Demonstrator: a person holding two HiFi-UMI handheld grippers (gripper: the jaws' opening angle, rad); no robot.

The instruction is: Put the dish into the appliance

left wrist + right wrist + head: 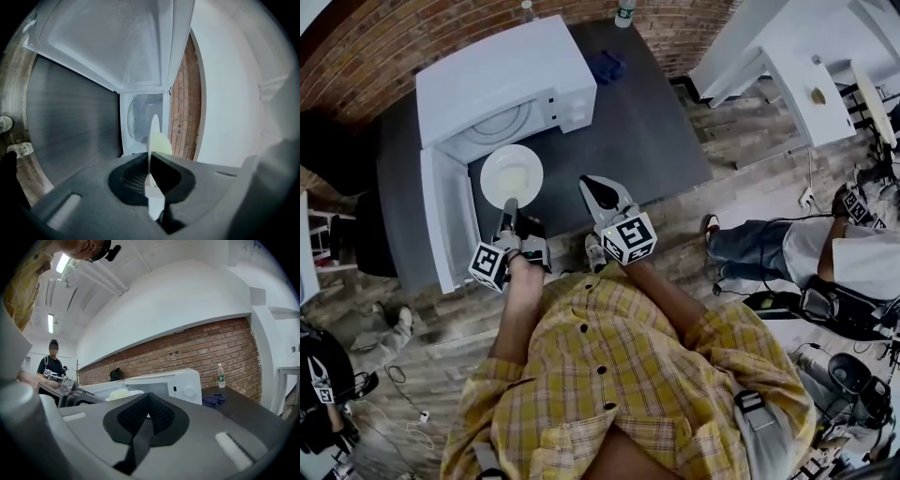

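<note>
A white microwave [502,80] stands on the dark table [647,131] with its door [450,220] swung open to the left. My left gripper [509,208] is shut on the near rim of a white plate [511,175], holding it level just in front of the open cavity. In the left gripper view the plate [153,136] shows edge-on between the pads [140,168], with the turntable cavity [138,119] straight ahead. My right gripper [591,184] hovers to the right of the plate, shut and empty. Past it in the right gripper view are the microwave [159,383] and the plate [123,393].
A blue cloth [605,66] lies on the table right of the microwave, and a water bottle [624,11] stands by the brick wall. A person [825,248] sits on the floor at the right among cables. White tables [806,84] stand at the back right.
</note>
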